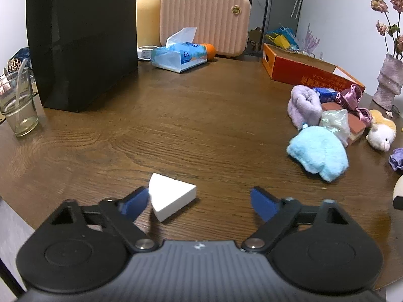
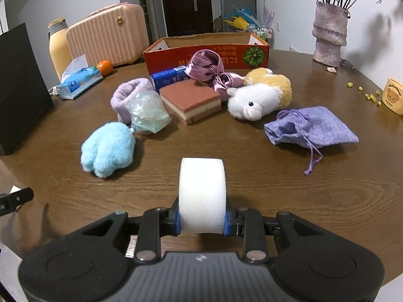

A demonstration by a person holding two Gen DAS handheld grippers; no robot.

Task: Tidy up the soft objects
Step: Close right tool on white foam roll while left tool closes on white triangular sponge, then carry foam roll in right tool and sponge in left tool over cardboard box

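My left gripper [image 1: 199, 203] is open over the wooden table [image 1: 176, 125]; a white wedge sponge [image 1: 171, 196] lies beside its left finger, not gripped. My right gripper [image 2: 202, 222] is shut on a white foam roll [image 2: 201, 193], held above the table. Beyond it lies a pile of soft things: a light blue fluffy toy [image 2: 108, 156], a lilac towel [image 2: 131, 93], a plastic-wrapped bundle [image 2: 148, 113], a layered brown sponge [image 2: 191, 100], a pink satin scrunchie [image 2: 209, 68], a white-and-yellow plush animal [image 2: 259, 95] and a purple drawstring pouch [image 2: 312, 128]. An open orange cardboard box [image 2: 206, 50] stands behind them.
A black box [image 1: 80, 40], glass cup [image 1: 17, 103], tissue pack [image 1: 178, 55], orange [image 1: 210, 50], pink case [image 1: 206, 20] and yellow bottle [image 1: 147, 12] line the left and back. A vase [image 2: 328, 35] and paper cup [image 2: 393, 95] stand at the right.
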